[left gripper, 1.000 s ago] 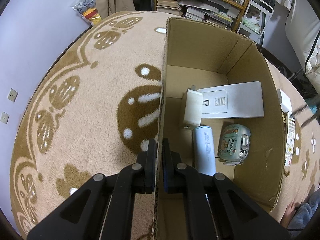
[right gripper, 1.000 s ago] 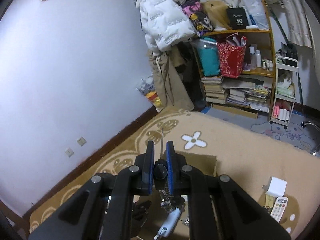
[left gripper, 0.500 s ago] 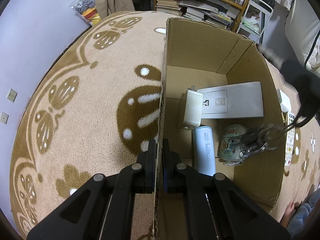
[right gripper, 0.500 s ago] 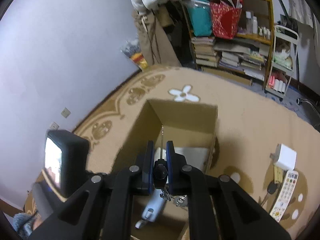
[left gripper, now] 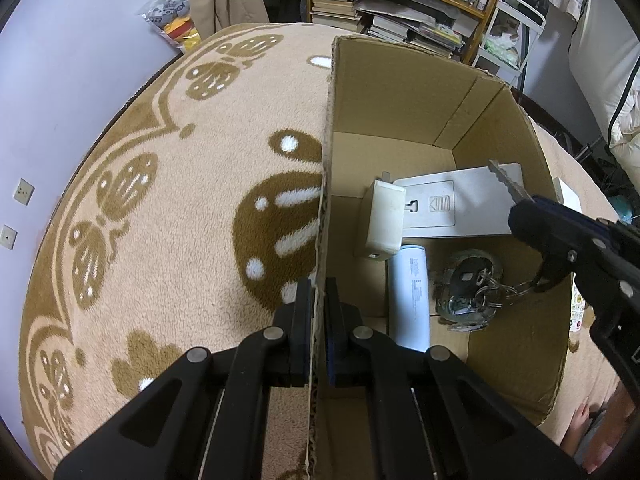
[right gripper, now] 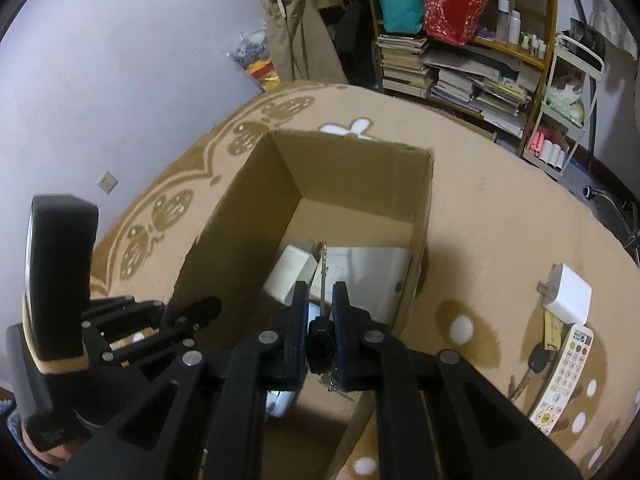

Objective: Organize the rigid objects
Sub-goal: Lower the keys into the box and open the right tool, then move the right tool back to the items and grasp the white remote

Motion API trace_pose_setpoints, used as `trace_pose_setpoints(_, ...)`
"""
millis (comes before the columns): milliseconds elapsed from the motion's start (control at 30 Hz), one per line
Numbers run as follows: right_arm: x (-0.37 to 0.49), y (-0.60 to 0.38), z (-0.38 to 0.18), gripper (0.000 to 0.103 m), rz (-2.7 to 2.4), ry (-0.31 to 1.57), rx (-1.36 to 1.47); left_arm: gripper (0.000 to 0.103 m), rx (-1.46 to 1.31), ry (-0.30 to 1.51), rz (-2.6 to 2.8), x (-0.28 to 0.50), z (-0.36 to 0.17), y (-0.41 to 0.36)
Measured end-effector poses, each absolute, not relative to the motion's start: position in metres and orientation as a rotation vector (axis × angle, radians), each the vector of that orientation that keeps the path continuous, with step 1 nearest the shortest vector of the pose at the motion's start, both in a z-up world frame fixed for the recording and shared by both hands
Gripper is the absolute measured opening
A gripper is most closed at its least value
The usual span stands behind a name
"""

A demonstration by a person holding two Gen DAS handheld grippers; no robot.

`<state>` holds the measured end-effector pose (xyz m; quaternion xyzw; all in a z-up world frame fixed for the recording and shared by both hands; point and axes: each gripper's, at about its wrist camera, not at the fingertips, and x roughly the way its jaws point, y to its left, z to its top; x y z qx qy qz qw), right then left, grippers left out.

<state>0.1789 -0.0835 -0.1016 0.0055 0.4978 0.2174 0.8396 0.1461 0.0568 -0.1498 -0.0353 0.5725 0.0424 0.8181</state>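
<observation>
Brown box (left gripper: 400,92) on a beige rug (left gripper: 180,200) with brown-and-white motifs; inside, a white charger (left gripper: 382,220), white cylinder (left gripper: 410,296), grey panel (left gripper: 460,208)

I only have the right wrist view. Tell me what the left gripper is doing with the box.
Observer: The left gripper is shut on the top edge of the cardboard box, on its left wall.
Operator: Report where my keys hang.
Observer: The key bunch dangles from the right gripper inside the box, over a round item.
Operator: Say what lies beside that.
Observer: A white cylinder lies just to its left.
</observation>
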Motion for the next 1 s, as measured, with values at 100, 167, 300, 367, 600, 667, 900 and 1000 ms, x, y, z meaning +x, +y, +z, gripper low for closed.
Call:
trace_pose_setpoints(100, 0.179, -0.088, -0.096, 0.013, 0.459, 1.039, 0.036, 0.005, -0.075, 1.220, 0.091, 0.146, -0.148, 0.056)
trace_pose_setpoints(167, 0.178, -0.091, -0.095, 0.013, 0.459, 1.040, 0.054, 0.005, -0.075, 1.220, 0.090, 0.146, -0.149, 0.057)
trace_pose_setpoints(300, 0.175, -0.094, -0.091, 0.013, 0.476, 1.023, 0.079, 0.005, -0.091, 1.222, 0.088, 0.147, -0.149, 0.058)
trace_pose_setpoints(367, 0.172, -0.098, -0.087, 0.015, 0.479, 1.005, 0.101, 0.005, -0.091, 1.222, 0.089, 0.147, -0.149, 0.058)
trace_pose_setpoints(600, 0.164, -0.106, -0.070, 0.067, 0.399, 0.927, 0.054, 0.005, -0.092, 1.221, 0.087, 0.147, -0.150, 0.060)
trace_pose_setpoints(667, 0.164, -0.112, -0.065, 0.079, 0.377, 0.911, 0.062, 0.005, -0.096, 1.222, 0.087, 0.147, -0.150, 0.061)
trace_pose_setpoints(900, 0.164, -0.136, -0.059, 0.103, 0.273, 0.880, 0.049, 0.005, -0.087, 1.222, 0.089, 0.147, -0.151, 0.061)
trace_pose_setpoints(1000, 0.166, -0.147, -0.065, 0.103, 0.234, 0.886, 0.027, 0.005, -0.083, 1.222, 0.090, 0.147, -0.151, 0.061)
